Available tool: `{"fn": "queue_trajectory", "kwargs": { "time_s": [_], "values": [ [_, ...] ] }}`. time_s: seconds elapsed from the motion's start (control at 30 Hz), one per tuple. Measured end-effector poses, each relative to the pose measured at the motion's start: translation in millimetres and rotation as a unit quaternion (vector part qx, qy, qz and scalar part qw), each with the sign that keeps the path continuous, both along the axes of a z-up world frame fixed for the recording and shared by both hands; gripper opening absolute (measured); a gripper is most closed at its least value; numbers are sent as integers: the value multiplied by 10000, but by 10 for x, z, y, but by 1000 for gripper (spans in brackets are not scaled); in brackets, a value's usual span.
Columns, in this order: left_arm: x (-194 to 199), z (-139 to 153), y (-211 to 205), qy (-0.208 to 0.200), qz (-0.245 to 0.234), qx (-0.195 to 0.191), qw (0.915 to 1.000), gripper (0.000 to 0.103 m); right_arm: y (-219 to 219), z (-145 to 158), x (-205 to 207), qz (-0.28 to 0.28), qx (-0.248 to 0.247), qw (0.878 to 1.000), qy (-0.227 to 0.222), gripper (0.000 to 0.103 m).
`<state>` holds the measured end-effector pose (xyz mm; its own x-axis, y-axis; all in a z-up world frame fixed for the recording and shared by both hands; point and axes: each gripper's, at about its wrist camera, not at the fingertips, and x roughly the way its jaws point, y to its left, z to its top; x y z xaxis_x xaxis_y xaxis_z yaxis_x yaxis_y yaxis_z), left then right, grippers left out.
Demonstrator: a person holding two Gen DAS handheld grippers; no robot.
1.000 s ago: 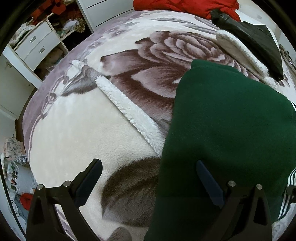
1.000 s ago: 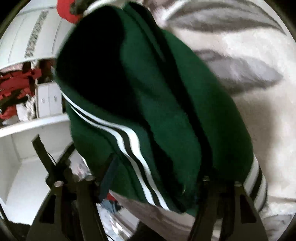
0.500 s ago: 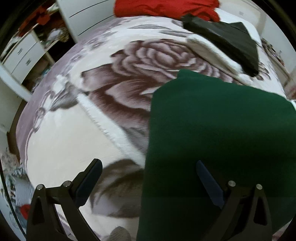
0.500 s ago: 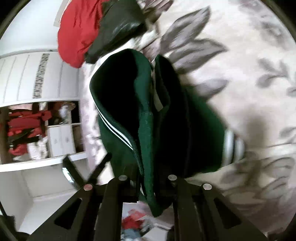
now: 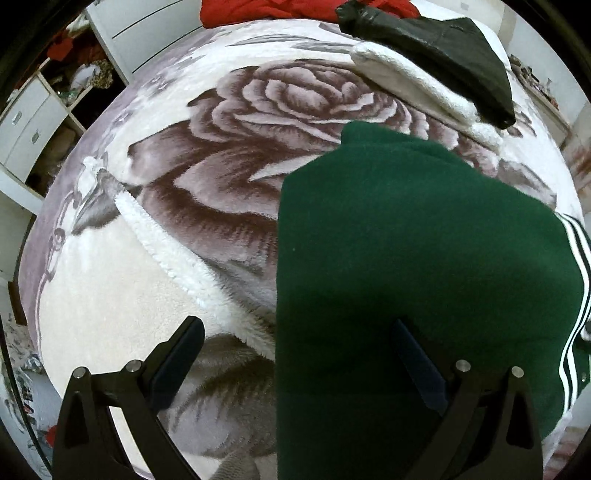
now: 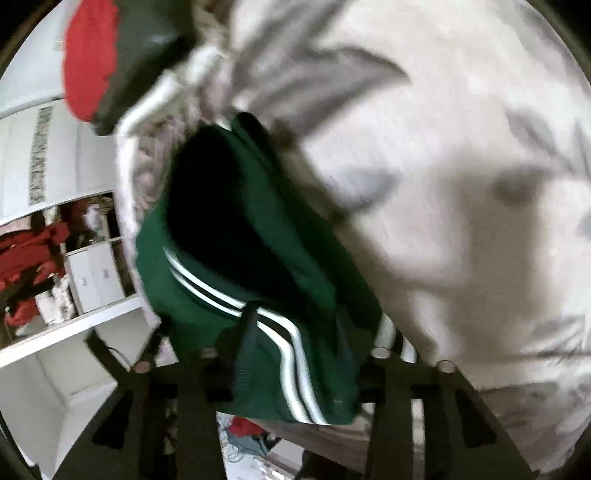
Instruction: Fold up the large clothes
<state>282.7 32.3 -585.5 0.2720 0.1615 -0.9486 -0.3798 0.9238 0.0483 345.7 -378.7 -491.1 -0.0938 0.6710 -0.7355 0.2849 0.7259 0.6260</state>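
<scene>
Left fingers: my left gripper (image 5: 295,354) stands wide apart, holding nothing; one finger hangs over the floral blanket (image 5: 229,155), the other over green cloth.
Right fingers: my right gripper (image 6: 295,350) has striped cloth bunched between its fingers; blur stops me telling whether it pinches.
Garment: the green jacket (image 5: 424,258) lies folded on the blanket, white stripes (image 5: 576,258) along its right edge.
Handling: I judge it soft, thick, fairly heavy, non-slippery; layers may slide apart.
Hold: I'd take the near folded edge, all layers together.
Surroundings: a black jacket (image 5: 443,48) and red garment (image 5: 277,7) lie well beyond.
</scene>
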Motion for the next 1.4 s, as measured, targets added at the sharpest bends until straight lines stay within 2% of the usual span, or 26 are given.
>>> {"fn": "queue_trajectory", "kwargs": {
  "time_s": [0.03,0.07,0.1,0.23,0.33,0.4,0.5,0.63,0.67,0.7,0.77,0.87,0.93,0.97,1.07,1.13,1.17,1.23,1.27,1.3,1.37,1.4],
  "values": [
    [3,23,18,-38,60,-47,10000,103,32,52,74,13,99,9999,-35,57],
    [10,38,35,-72,105,-86,9999,103,77,41,184,46,145,9998,-100,67],
    [30,56,55,-103,153,-110,9998,103,139,15,307,147,132,9996,-204,70],
    [175,112,161,-169,254,-65,9995,103,200,26,464,157,131,9997,-106,70],
    [316,102,226,-237,294,-119,9992,103,24,121,400,-255,412,9986,-199,70],
    [440,63,236,-254,225,-26,9994,103,-26,104,434,-372,533,9974,-318,70],
    [657,-77,239,-173,69,99,9998,103,172,-4,767,-198,503,9974,-486,70],
    [793,-128,281,-104,59,-39,9999,103,616,-224,1190,388,503,9968,-494,69],
    [798,-106,286,-93,65,-52,9999,103,738,-220,1248,526,390,9961,-598,44],
    [791,-84,288,-75,77,-65,9999,103,848,-223,1292,622,356,9950,-693,3],
    [767,3,296,-72,160,-98,9998,103,980,-26,1329,659,33,9925,-1030,3],
    [667,241,354,-396,412,-236,9981,103,1006,525,1391,397,168,9836,-1753,2],
    [653,290,376,-506,524,-276,9970,103,938,739,1423,232,333,9797,-1962,2],
    [665,267,387,-506,551,-297,9968,103,934,748,1452,287,231,9786,-2026,2],
    [791,-85,410,-141,517,-322,9980,103,891,338,1554,454,-208,9867,-1547,2],
    [847,-304,440,80,460,-530,9975,103,829,-38,1543,591,-623,9916,-969,3],
    [856,-345,458,102,452,-646,9968,103,779,-257,1513,585,-468,9960,-478,5],
    [853,-333,518,82,471,-870,9951,103,653,-342,1449,404,-91,9991,-96,14],
    [837,-294,533,83,473,-898,9948,103,588,-321,1413,343,87,9993,-78,22],
    [816,-241,539,69,480,-875,9950,103,488,-246,1345,288,248,9992,-150,37],
    [734,-109,545,-16,490,-748,9960,103,307,-108,1145,307,311,9987,-279,53],
    [665,-27,545,-88,501,-653,9966,103,250,-89,1050,329,365,9985,-254,57]
  ]
}}
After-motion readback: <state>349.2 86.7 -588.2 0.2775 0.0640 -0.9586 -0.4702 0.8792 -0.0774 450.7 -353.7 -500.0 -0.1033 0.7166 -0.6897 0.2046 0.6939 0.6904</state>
